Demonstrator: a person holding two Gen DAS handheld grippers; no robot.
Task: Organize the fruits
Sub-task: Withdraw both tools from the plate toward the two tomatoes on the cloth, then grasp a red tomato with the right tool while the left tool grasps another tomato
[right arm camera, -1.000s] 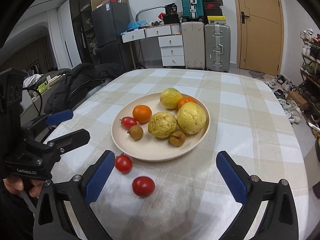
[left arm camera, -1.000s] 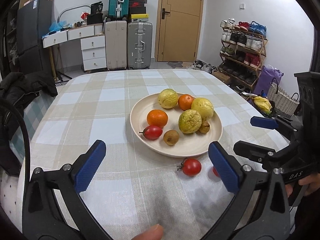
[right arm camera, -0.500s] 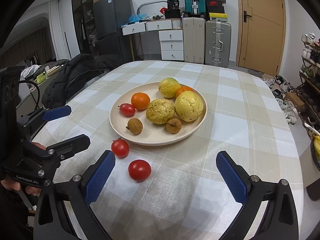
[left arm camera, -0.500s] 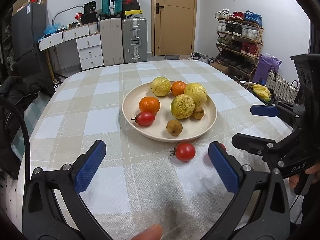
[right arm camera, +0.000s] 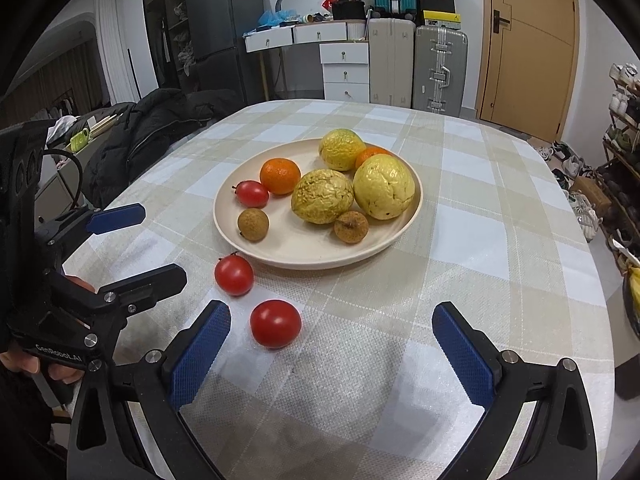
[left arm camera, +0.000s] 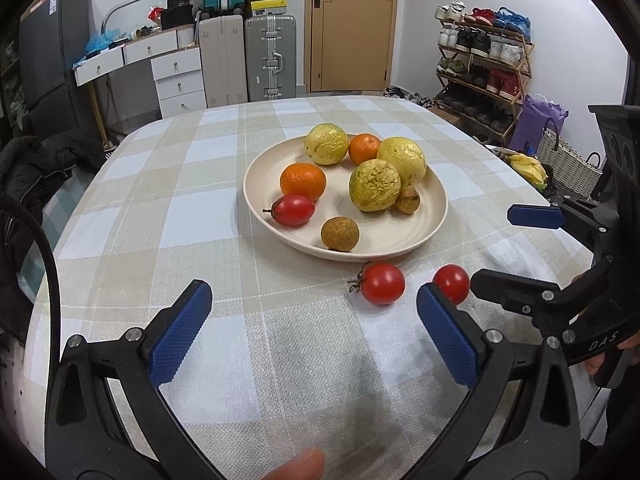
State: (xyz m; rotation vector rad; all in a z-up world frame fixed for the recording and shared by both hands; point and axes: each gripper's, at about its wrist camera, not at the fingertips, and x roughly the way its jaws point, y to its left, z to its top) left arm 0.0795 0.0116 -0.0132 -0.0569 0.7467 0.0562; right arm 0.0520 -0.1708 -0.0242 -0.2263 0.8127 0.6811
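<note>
A cream plate (left arm camera: 434,216) (right arm camera: 396,236) on the checked tablecloth holds three yellow wrinkled fruits, two oranges, a red tomato (left arm camera: 293,209) and two small brown fruits. Two red tomatoes lie on the cloth in front of the plate: one with a stem (left arm camera: 382,283) (right arm camera: 234,275), one nearer the right gripper (left arm camera: 451,283) (right arm camera: 275,323). My left gripper (left arm camera: 312,336) is open and empty, the stemmed tomato just ahead between its fingers. My right gripper (right arm camera: 332,348) is open and empty, the nearer tomato just inside its left finger (right arm camera: 200,354).
The right gripper shows at the right edge of the left wrist view (left arm camera: 552,256); the left gripper shows at the left edge of the right wrist view (right arm camera: 100,264). A dark coat (right arm camera: 148,132) lies off the table's left side. Suitcases, drawers and a shoe rack stand beyond.
Both grippers have moved forward and lower toward the two loose tomatoes, which now sit closer to the fingers. Both stay open. The fruits have not moved.
</note>
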